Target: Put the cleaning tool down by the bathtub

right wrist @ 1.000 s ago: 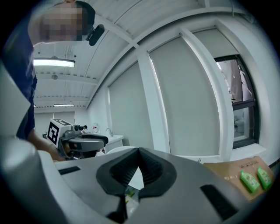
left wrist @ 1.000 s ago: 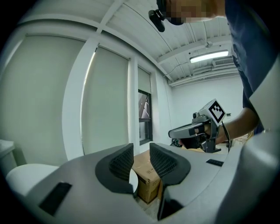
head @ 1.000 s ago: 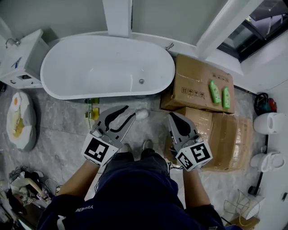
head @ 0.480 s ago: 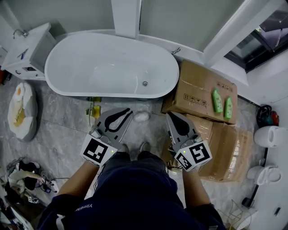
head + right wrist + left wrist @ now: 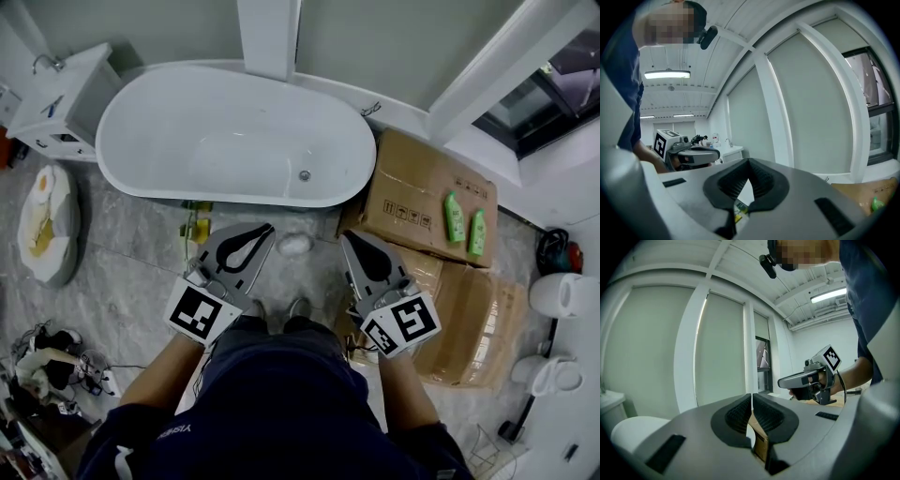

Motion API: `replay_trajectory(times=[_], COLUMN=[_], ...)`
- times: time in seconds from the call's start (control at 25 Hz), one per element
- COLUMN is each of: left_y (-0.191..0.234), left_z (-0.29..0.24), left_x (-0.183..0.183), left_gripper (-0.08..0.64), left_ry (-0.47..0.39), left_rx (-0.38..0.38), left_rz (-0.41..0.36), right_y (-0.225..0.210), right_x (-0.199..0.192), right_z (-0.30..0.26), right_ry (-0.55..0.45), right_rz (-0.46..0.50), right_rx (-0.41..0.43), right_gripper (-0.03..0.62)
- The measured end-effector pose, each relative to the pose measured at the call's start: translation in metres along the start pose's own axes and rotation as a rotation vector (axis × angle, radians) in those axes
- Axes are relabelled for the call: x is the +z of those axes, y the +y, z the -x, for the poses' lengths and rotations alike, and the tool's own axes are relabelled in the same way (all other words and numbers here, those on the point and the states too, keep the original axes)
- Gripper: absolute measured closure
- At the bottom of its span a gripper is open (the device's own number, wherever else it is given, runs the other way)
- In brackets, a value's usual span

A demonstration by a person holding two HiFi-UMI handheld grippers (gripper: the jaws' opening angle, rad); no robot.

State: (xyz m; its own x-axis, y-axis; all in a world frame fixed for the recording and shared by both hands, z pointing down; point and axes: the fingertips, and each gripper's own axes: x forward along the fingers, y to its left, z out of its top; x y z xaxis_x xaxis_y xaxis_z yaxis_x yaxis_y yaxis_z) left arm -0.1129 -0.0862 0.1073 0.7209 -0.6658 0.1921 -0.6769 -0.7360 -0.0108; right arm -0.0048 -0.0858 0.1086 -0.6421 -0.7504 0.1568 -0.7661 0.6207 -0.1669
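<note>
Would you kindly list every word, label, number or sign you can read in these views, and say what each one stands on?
Nothing can be read with certainty.
Cardboard box: black printed symbols on its top, too small to read.
Green bottles: labels too small to read.
Sleeve: white lettering, too blurred to read.
Square markers: black-and-white patterns, no letters or numbers.

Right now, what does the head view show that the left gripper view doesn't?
Only the head view: two green plastic bottles lying on a brown cardboard box, and the grey stone floor. Only the left gripper view: the long ceiling light and the small black camera on the person's head. Both: the shut left claw, the right claw and that box.
</note>
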Motion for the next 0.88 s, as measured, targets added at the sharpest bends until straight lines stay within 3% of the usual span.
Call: replay_trajectory(times=[0.44, 0.88], left_y=[-0.01, -0.026], left_z=[-0.006, -0.012], left_x=[-0.003, -0.009], left_gripper=[0.523, 0.523], left_ry=[0.011, 0.032], left_rx=[0.02, 0.045], left_rz=[0.007, 0.011], right_y=[0.001, -0.011], right_x=[-0.004, -0.016], right_z=[0.0, 0.015], right_ry=[0.021, 0.033], right_rz=[0.003, -0.016], right_rx=[0.062, 0.068], right_gripper=[0.589, 0.589])
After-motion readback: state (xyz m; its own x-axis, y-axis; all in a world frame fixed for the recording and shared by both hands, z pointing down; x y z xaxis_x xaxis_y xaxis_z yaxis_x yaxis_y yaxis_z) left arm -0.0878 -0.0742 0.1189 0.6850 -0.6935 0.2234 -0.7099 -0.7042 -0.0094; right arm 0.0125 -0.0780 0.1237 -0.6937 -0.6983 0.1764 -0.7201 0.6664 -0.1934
